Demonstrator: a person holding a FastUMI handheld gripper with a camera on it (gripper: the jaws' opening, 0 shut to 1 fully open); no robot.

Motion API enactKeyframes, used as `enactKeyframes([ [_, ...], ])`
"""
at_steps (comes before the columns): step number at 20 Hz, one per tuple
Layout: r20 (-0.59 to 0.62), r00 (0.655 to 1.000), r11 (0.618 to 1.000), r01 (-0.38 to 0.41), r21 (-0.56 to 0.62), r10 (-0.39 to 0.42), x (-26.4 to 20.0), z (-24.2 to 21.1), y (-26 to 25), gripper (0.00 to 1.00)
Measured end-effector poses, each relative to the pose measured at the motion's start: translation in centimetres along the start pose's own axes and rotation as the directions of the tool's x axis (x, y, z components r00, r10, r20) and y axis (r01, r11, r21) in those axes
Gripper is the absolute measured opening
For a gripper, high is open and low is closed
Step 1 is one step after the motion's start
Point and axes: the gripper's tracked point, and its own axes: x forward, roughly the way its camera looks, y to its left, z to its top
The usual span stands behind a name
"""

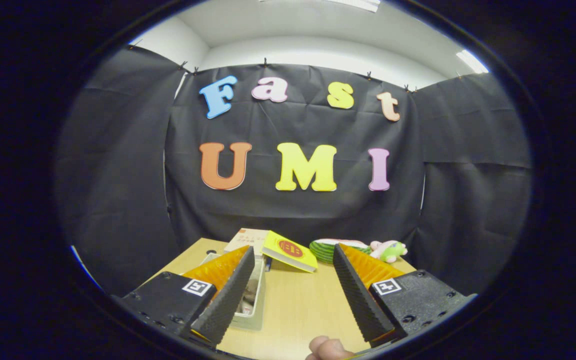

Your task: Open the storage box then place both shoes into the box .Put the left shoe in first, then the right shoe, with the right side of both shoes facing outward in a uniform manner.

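Note:
My gripper is held above a wooden table, open, with a wide gap and nothing between its fingers. A pale, translucent storage box sits on the table right behind the left finger, which hides most of it. Something light-coloured lies inside the box, but I cannot tell what it is. The box's top looks uncovered where it shows beside the finger.
Beyond the fingers, at the table's far edge, lie a yellow book, a tan book, a green striped plush and a pink and green plush toy. A person's fingertip shows below the fingers.

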Motion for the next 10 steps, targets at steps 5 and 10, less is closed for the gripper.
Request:
enactKeyframes([
  [5, -0.003, 0.999, 0.999, 0.034, 0.012, -0.034, -1.7, -2.1, -2.1, 1.0],
  [10, 0.039, 0.998, 0.998, 0.037, 0.048, -0.039, -3.5, -1.8, -3.0, 1.0],
])
